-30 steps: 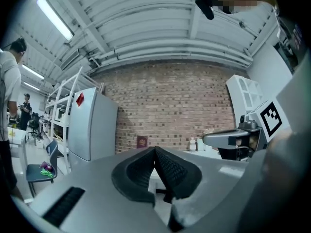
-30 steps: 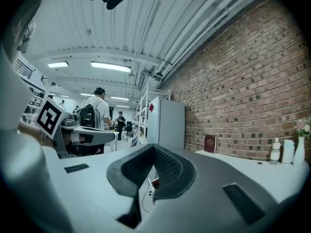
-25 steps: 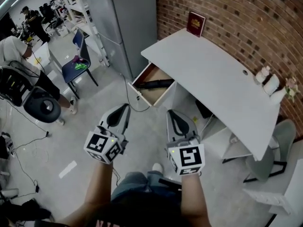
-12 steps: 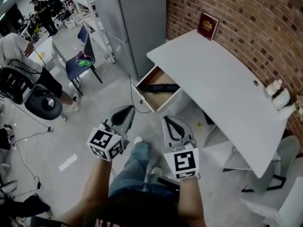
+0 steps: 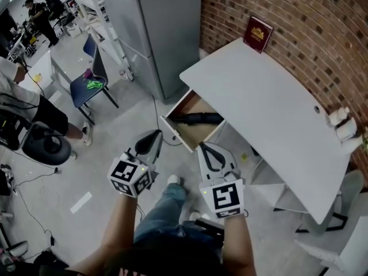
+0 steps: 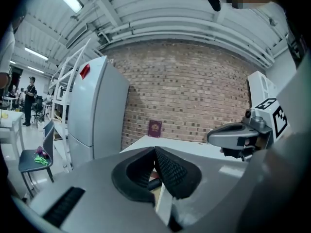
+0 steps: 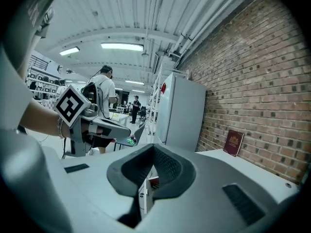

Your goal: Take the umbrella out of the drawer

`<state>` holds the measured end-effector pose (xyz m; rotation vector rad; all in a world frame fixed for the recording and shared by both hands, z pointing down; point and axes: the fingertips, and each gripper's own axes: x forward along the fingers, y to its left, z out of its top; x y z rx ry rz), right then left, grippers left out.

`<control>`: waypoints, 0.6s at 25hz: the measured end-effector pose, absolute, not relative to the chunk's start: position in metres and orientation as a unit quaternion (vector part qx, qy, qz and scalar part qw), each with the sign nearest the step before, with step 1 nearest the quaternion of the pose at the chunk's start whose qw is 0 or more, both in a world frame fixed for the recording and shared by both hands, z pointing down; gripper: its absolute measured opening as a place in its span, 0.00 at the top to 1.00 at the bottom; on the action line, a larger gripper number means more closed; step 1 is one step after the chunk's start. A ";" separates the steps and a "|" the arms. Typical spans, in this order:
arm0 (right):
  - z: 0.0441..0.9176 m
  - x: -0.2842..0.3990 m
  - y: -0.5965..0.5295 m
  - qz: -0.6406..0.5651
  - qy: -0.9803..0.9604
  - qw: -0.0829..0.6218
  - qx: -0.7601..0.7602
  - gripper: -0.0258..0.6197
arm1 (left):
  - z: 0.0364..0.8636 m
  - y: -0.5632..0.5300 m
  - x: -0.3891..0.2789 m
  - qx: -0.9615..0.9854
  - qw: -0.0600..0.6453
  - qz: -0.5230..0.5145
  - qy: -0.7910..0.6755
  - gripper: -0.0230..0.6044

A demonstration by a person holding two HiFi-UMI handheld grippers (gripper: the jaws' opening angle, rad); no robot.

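Black umbrella (image 5: 198, 118) across open drawer (image 5: 174, 130), seemingly near its back edge; left gripper (image 5: 154, 135), right gripper (image 5: 203, 148) pinched closed, empty.

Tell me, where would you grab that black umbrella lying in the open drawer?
Probably around its middle, from above, pinching across its thin width. The umbrella is folded and lies flat in the open drawer, so only its top is exposed. The desk overhangs the drawer's back, so come in from the front.

The bare grey floor (image 5: 115, 125) lies clear up to the open wooden drawer (image 5: 199, 133); the white desk top (image 5: 259, 102) overhangs its rear, a tall grey refrigerator (image 5: 161, 33) beside
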<state>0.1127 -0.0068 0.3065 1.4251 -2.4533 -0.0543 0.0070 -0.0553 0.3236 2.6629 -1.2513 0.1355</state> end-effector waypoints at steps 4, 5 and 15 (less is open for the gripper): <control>0.327 0.086 -0.050 0.051 -0.877 0.113 0.465 0.97 | 0.343 -0.097 -0.011 0.902 0.095 0.062 -0.416 0.97; 0.333 0.079 -0.061 0.071 -0.882 0.100 0.455 0.97 | 0.350 -0.107 -0.016 0.903 0.097 0.067 -0.413 0.97; 0.409 0.065 -0.161 0.144 -0.847 0.168 0.484 0.80 | 0.415 -0.190 -0.032 0.917 0.150 0.090 -0.358 0.97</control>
